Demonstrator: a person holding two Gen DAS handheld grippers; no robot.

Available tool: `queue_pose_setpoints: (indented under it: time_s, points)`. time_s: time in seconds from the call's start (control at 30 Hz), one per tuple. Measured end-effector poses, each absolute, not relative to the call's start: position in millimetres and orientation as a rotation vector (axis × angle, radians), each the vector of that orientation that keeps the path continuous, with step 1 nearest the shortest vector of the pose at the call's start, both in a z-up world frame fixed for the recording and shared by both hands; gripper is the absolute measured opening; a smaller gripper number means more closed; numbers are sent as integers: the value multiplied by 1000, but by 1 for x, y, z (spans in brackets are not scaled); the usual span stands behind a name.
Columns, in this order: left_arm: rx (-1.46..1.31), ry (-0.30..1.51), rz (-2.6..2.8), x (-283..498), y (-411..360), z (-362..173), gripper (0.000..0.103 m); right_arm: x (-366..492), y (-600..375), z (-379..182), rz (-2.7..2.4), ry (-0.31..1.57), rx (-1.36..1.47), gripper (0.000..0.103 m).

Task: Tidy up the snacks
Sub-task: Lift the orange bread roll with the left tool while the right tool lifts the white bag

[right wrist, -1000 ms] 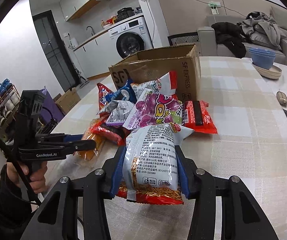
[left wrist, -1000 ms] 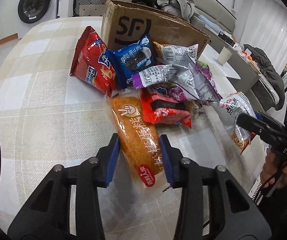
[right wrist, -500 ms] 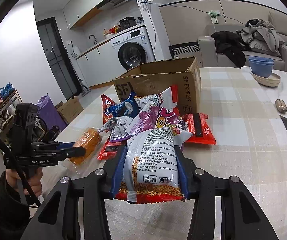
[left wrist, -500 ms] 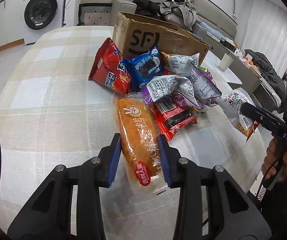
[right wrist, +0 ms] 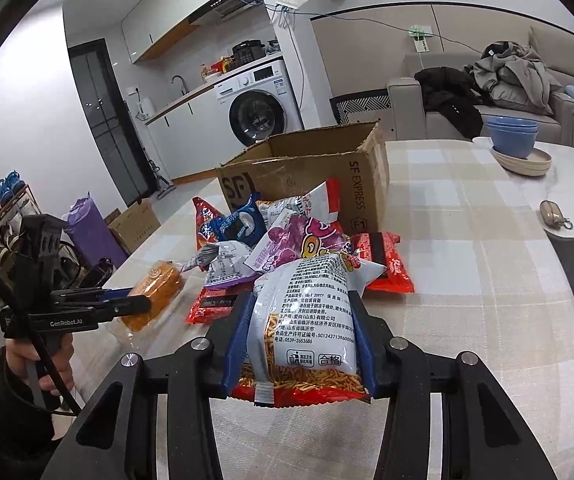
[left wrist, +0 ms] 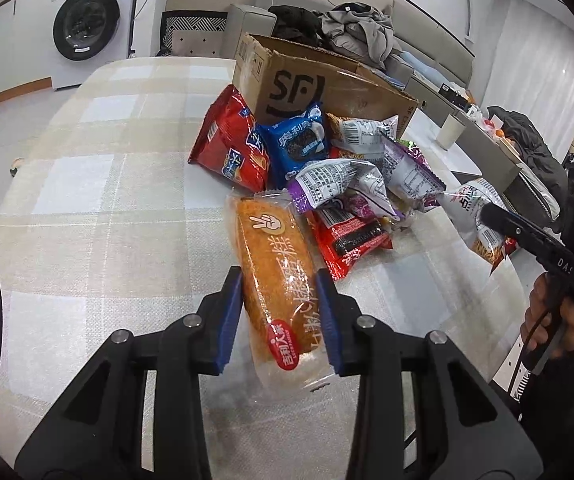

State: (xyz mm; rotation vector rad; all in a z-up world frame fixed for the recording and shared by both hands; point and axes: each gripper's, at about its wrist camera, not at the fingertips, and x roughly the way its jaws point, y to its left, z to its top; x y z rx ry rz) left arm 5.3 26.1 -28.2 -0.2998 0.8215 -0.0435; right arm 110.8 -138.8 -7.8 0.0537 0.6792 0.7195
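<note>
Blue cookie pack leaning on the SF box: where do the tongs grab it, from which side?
Probably the top crimped seal of the blue cookie pack, coming from above. It stands tilted against the cardboard box, wedged between the red chip bag and a silver packet, so its sides are blocked and only the top edge is free. Both tongs are full now.

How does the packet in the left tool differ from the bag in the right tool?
The cake packet is clear wrap over one orange loaf; the noodle bag is white printed film with thin sticks showing through. The packet is long and narrow, the bag wider and puffier. Both are clamped between blue pads, near the snack pile.
</note>
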Motion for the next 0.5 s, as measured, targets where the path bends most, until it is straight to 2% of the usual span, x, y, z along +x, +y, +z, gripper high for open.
queue_pose_setpoints:
  time_s: [0.5]
  points:
    - [-322, 737, -81, -19, 30, -1, 32, 102, -153, 11, 749, 598, 123, 46]
